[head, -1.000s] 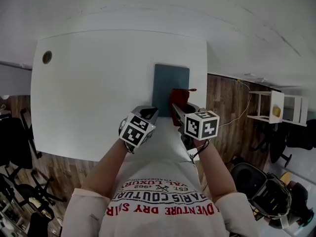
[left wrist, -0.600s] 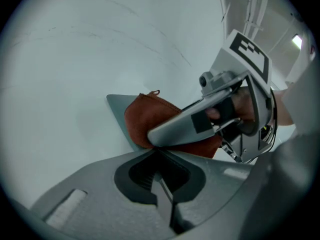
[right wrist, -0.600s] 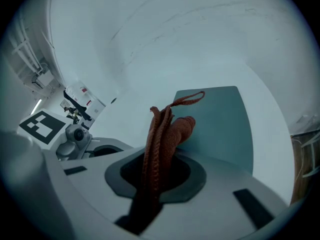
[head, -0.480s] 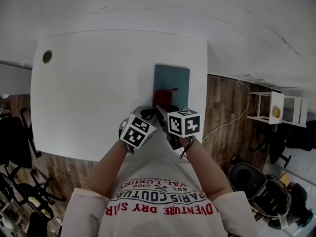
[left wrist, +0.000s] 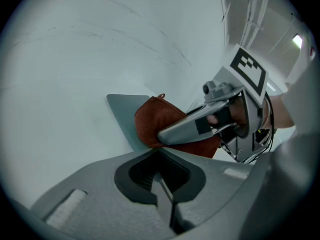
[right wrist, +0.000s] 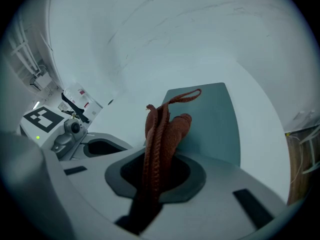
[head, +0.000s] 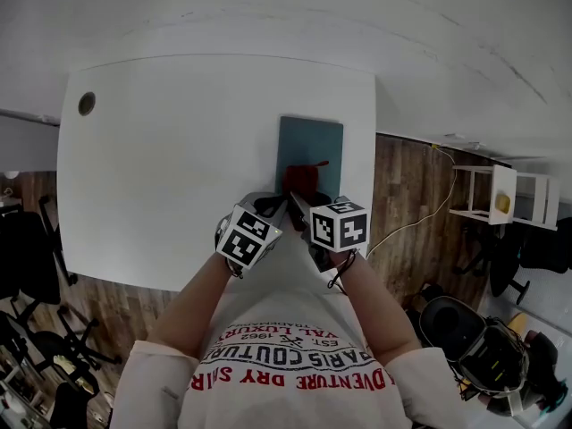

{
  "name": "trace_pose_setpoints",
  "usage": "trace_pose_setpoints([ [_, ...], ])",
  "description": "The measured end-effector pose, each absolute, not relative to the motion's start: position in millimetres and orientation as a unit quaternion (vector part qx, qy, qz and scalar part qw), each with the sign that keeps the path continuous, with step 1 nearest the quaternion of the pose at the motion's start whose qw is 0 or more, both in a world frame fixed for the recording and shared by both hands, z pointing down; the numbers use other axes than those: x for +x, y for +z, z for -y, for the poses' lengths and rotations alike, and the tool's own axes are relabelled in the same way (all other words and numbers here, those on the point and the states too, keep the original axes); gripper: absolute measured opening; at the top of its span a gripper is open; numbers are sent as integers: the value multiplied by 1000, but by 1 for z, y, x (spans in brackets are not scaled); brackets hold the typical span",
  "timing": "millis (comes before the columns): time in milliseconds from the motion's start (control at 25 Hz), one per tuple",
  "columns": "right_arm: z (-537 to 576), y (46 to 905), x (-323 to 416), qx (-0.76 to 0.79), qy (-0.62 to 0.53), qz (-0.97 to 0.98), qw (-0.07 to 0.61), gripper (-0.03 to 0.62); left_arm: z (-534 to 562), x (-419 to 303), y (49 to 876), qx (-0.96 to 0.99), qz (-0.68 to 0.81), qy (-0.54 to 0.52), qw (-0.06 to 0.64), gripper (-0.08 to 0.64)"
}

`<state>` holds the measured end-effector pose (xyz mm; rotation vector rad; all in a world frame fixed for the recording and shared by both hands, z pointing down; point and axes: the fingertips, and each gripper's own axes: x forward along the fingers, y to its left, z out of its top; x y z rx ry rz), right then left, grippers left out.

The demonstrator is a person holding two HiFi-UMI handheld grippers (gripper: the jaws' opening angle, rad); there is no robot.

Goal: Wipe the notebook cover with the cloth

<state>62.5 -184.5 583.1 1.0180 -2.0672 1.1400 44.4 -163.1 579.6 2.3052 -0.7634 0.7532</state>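
A teal notebook (head: 310, 150) lies flat near the right edge of the white table (head: 179, 168). A red-brown cloth (head: 302, 179) rests on the notebook's near part, and my right gripper (head: 300, 200) is shut on it. In the right gripper view the cloth (right wrist: 159, 134) stands bunched between the jaws, with the notebook (right wrist: 212, 119) behind it. My left gripper (head: 270, 206) sits just left of the right one, at the notebook's near left corner. In the left gripper view its jaws (left wrist: 152, 153) meet with nothing between them, facing the cloth (left wrist: 157, 121) and notebook (left wrist: 122, 115).
A round cable hole (head: 86, 104) marks the table's far left corner. The table's right edge runs close beside the notebook, with wood floor (head: 407, 186) and a cable below it. A white shelf unit (head: 499, 193) and office chairs (head: 27, 266) stand around the table.
The right gripper dragged the cloth leftward over the notebook's near part, then shifted slightly back to the right. The left gripper stayed put.
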Motion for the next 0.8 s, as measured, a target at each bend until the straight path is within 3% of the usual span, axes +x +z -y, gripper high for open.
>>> trace_pose_setpoints([
  [800, 177, 586, 143, 436, 447, 739, 253, 77, 163, 45, 580, 867, 294, 284, 284, 9],
])
